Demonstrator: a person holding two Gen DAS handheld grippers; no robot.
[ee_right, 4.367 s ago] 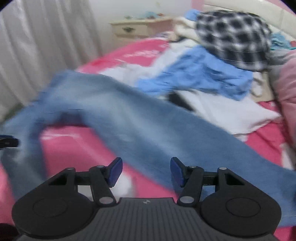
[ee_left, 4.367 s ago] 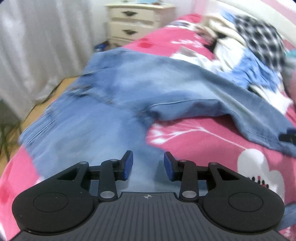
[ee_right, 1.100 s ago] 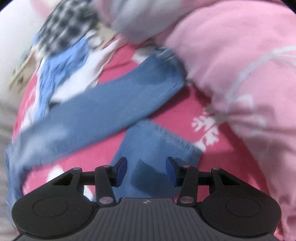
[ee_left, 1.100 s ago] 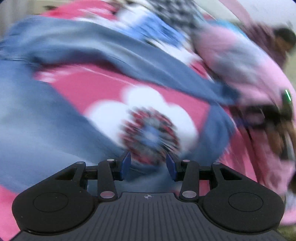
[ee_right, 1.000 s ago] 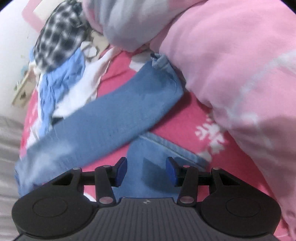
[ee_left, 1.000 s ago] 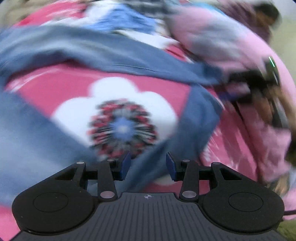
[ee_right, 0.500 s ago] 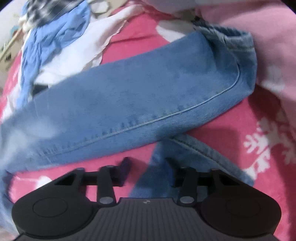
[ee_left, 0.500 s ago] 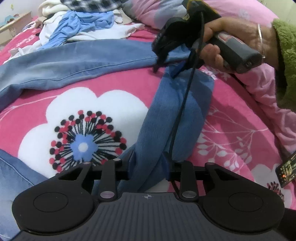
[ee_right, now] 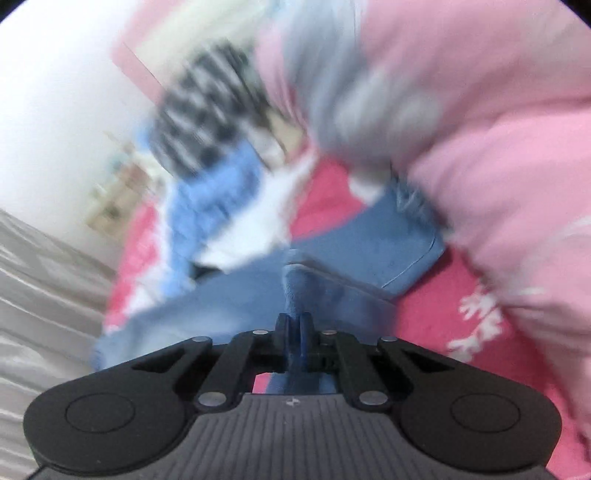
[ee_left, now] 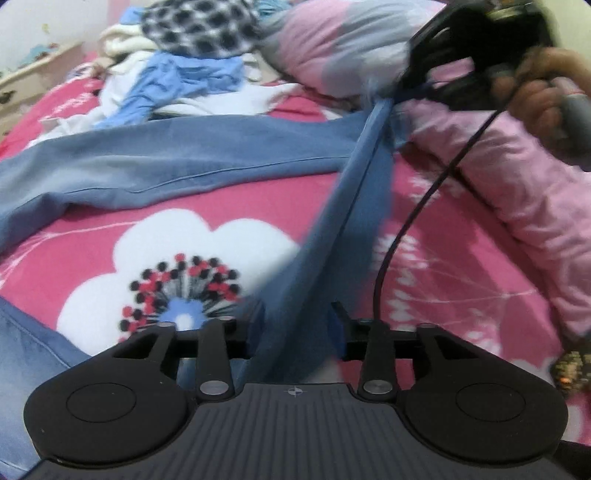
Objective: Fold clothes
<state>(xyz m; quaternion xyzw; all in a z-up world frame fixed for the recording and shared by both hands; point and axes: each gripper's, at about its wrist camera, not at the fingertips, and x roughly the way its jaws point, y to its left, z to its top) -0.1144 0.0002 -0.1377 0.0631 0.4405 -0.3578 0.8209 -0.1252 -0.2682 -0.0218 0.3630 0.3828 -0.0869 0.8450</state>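
Blue jeans [ee_left: 192,158] lie spread across a pink flowered bedspread [ee_left: 92,236]. One leg [ee_left: 351,206] is lifted and stretched taut between my two grippers. My left gripper [ee_left: 295,321] has that leg running between its fingers; the jaws stand apart around the bunched denim. My right gripper [ee_right: 294,328] is shut on the hem end of the leg [ee_right: 295,291]; it also shows in the left wrist view [ee_left: 417,88], raised at the upper right. The other jeans leg [ee_right: 369,243] lies flat beyond.
A pile of clothes lies at the head of the bed: a checked shirt [ee_left: 199,26], a light blue garment [ee_left: 177,81] and white cloth [ee_left: 229,99]. A pink quilt [ee_left: 517,184] is bunched along the right side. A nightstand [ee_left: 22,77] stands far left.
My right gripper has shut on the leg's hem and lifted it up and away. The leg is now pulled taut from my left gripper. The right view is blurred by motion.
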